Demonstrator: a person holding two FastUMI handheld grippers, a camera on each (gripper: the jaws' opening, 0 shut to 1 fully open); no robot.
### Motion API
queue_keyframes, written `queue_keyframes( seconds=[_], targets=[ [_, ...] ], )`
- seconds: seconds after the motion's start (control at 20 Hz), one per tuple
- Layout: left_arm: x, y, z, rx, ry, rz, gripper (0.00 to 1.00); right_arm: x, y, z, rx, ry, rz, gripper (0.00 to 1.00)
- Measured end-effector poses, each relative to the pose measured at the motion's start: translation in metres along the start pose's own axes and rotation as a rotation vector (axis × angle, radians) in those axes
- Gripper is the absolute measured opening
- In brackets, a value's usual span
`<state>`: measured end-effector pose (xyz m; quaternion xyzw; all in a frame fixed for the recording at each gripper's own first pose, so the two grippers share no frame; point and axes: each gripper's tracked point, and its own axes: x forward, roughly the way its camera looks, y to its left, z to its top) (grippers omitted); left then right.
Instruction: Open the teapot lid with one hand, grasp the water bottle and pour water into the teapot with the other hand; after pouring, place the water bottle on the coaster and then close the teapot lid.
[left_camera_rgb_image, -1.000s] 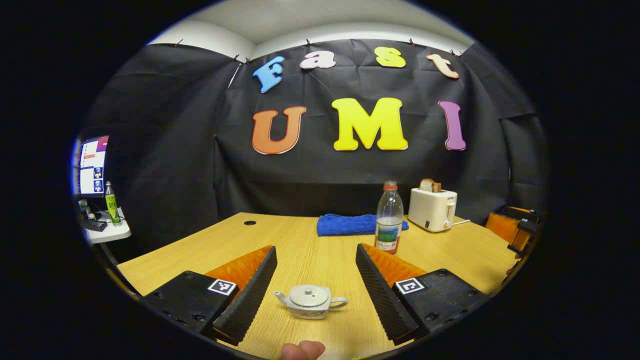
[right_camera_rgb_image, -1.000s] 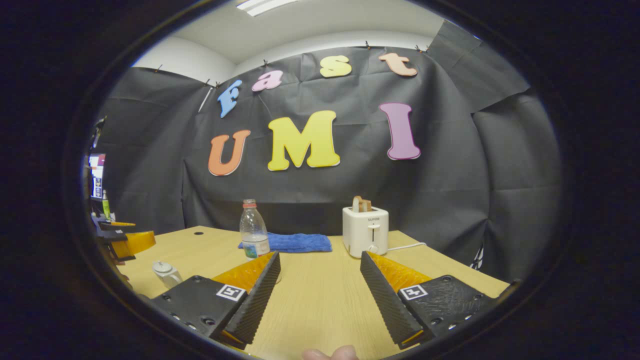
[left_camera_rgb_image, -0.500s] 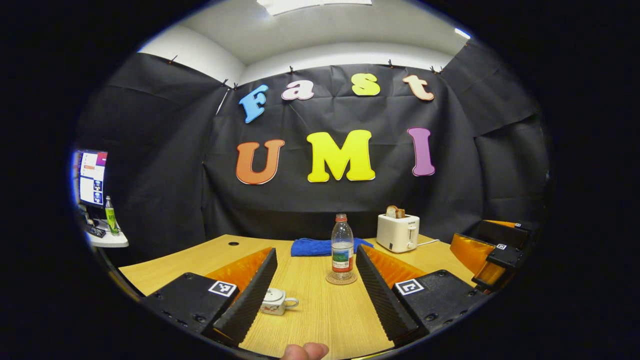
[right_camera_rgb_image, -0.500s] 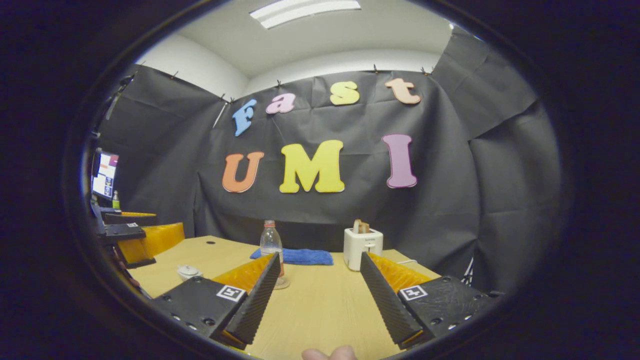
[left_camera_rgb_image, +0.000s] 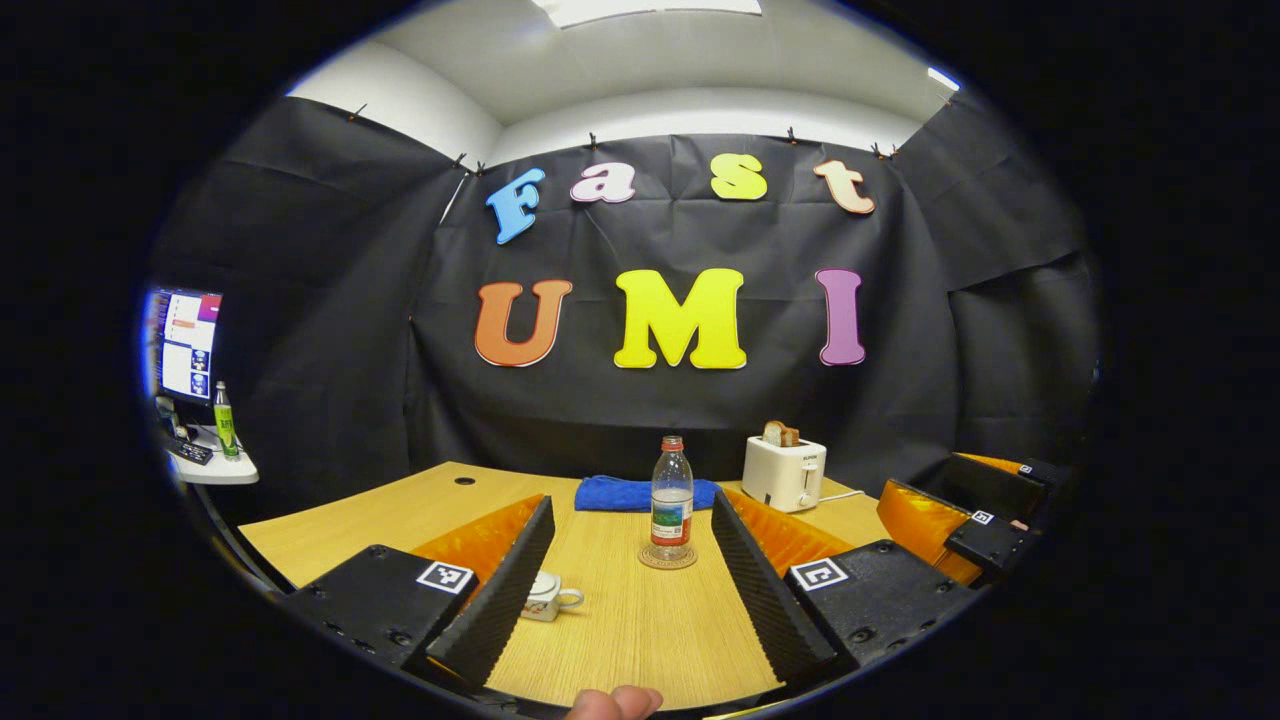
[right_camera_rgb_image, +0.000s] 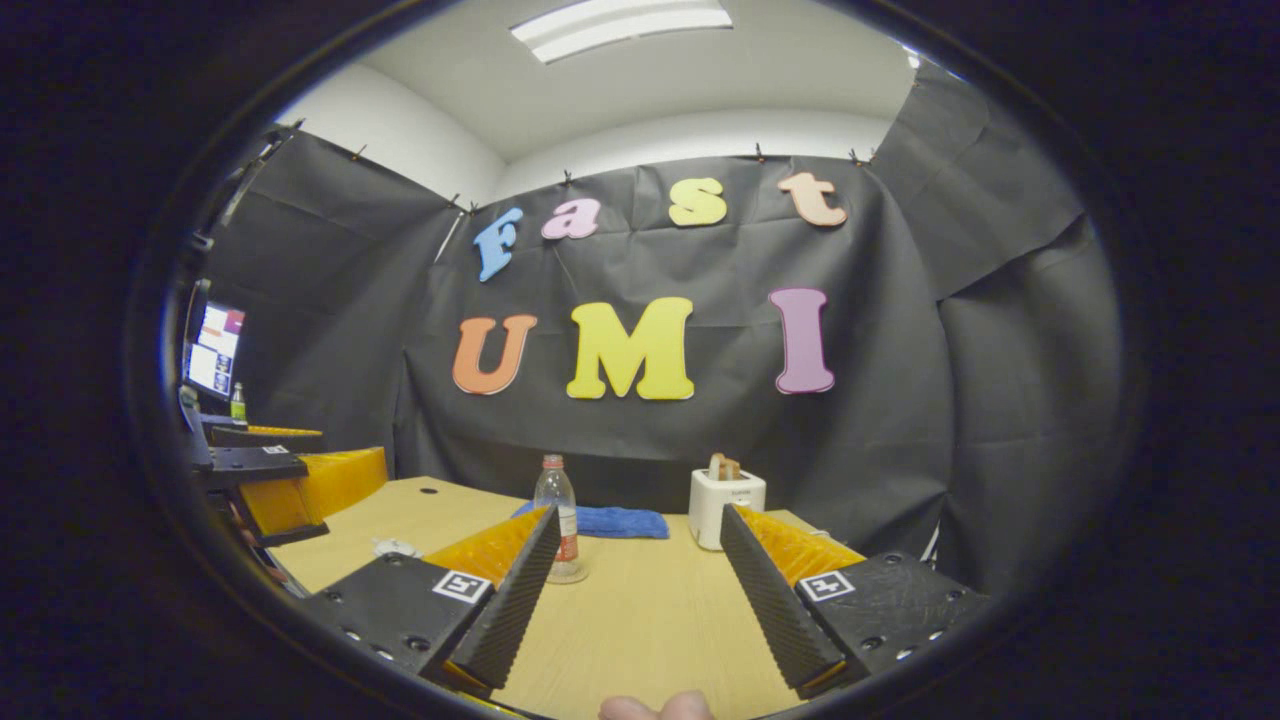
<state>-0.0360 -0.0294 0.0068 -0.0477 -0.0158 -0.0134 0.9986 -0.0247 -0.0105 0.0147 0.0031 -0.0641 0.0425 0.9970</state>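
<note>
Two views, taken in turn. Left gripper view: left tool (left_camera_rgb_image: 632, 575) spread wide, holding nothing; water bottle (left_camera_rgb_image: 671, 498), partly filled, upright on coaster (left_camera_rgb_image: 668, 557) between and beyond the fingers; teapot (left_camera_rgb_image: 545, 596), lid on, beside the left finger; right tool (left_camera_rgb_image: 950, 515) far right. Right gripper view: right tool (right_camera_rgb_image: 638, 590) spread, empty; water bottle (right_camera_rgb_image: 556, 520) behind its left finger; toaster (right_camera_rgb_image: 725, 505) with bread on table (right_camera_rgb_image: 640, 620).

We see a white toaster (left_camera_rgb_image: 784, 473) holding bread (left_camera_rgb_image: 780, 433), a folded blue towel (left_camera_rgb_image: 622, 493) beside it, on our wooden table (left_camera_rgb_image: 400, 510).
</note>
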Motion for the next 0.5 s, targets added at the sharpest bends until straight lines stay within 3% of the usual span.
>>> queue_keyframes(
  seconds=[0.5],
  targets=[
    [0.011, 0.002, 0.014, 0.011, -0.018, -0.005, 1.00, 0.005, 0.001, 0.005, 0.035, 0.014, -0.014, 0.95]
  ],
)
